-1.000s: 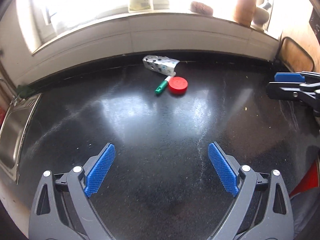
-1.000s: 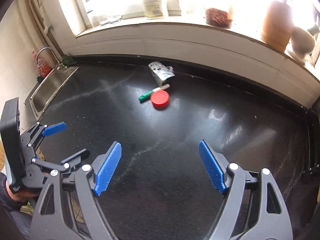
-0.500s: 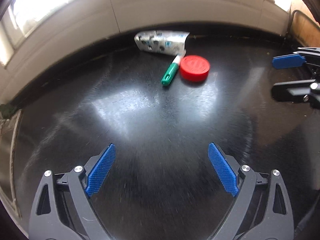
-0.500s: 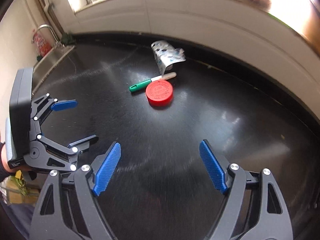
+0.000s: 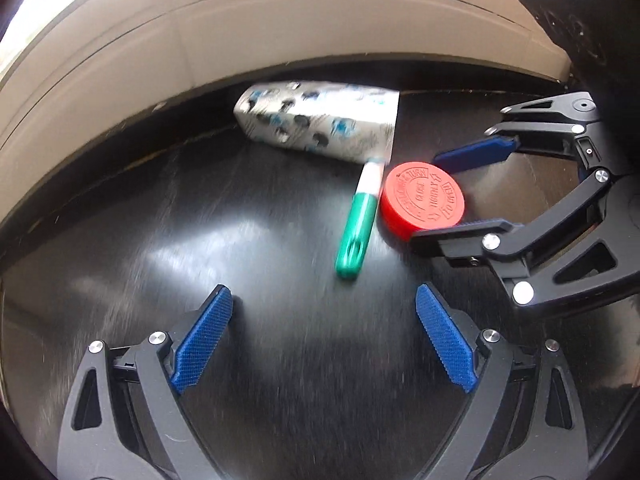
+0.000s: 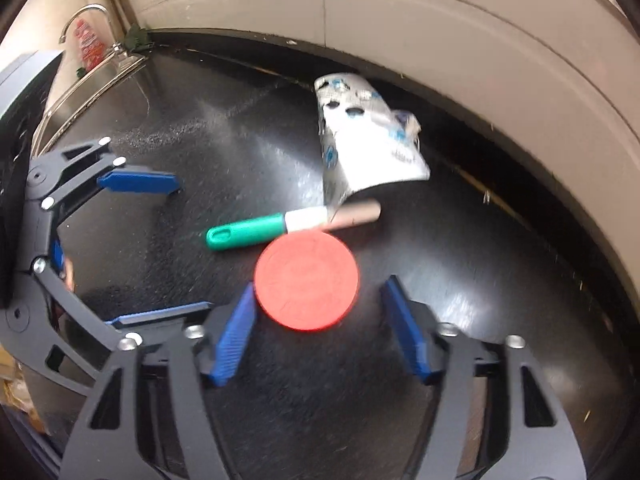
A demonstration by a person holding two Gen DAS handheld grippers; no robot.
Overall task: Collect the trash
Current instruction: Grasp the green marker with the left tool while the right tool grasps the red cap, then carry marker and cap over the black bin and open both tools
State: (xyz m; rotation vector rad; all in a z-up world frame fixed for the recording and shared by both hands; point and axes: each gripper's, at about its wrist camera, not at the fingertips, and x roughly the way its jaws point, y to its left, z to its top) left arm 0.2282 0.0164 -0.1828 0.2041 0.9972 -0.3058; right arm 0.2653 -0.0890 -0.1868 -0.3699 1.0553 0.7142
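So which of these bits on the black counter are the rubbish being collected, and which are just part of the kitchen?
Rubbish to collect:
- red lid, between the closing right gripper jaws, not yet pressed
- green-handled tool
- crumpled patterned wrapper

Just there:
- sink and tap
- black counter
- left gripper, open, nothing between its jaws

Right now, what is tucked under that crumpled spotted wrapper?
The far end of the green-and-white pen runs under the wrapper. Its tan tip pokes out in the right wrist view. Anything else beneath is covered.
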